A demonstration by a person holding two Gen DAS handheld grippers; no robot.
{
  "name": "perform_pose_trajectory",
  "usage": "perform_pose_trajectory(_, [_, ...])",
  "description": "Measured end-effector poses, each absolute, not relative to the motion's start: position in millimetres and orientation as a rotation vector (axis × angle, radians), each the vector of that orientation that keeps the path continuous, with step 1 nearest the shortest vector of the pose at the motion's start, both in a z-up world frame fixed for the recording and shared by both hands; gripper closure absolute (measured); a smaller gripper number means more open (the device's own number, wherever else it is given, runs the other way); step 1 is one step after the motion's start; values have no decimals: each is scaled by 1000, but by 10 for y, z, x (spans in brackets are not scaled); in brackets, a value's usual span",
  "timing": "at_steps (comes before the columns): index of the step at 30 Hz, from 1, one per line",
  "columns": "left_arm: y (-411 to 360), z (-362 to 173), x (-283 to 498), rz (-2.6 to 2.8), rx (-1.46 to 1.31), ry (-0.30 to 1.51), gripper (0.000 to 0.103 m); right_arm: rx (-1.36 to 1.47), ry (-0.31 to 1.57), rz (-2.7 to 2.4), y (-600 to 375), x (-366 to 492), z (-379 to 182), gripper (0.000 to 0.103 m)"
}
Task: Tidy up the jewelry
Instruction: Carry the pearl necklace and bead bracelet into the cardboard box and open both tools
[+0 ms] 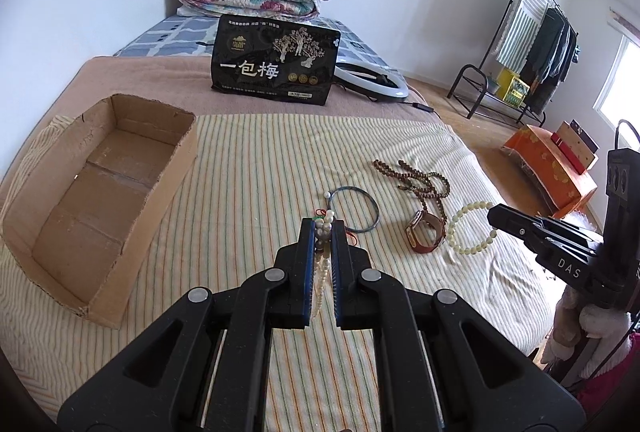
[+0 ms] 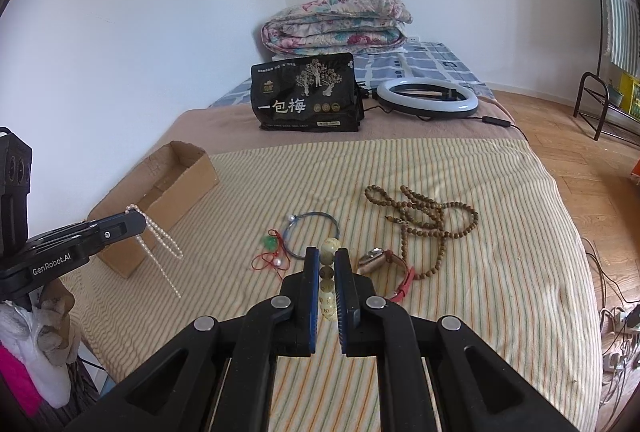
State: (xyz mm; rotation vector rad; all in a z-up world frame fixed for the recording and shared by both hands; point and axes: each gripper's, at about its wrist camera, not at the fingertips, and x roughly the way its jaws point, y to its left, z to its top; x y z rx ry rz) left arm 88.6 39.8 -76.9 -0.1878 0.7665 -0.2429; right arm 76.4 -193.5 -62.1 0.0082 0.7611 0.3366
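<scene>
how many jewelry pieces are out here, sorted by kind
Beaded strands: 3: pearl strand in the left claw, cream bead bracelet in the right claw, brown wooden bead string on the striped cloth
Bangles: 1: blue bangle
Watches: 1: wristwatch
Red cord charms: 1: red cord charm
Total: 6

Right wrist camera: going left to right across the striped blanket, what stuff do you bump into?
Cardboard box → pearl necklace hanging from the left claw → red string charm → blue bangle → watch → brown bead necklace.
</scene>
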Motion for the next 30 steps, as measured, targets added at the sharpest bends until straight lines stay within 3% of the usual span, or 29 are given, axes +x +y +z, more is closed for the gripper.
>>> perform_pose_trajectory(30, [1648,-265,863,-3,-256,621,98,-73,684,570,-604,1230,-347,98])
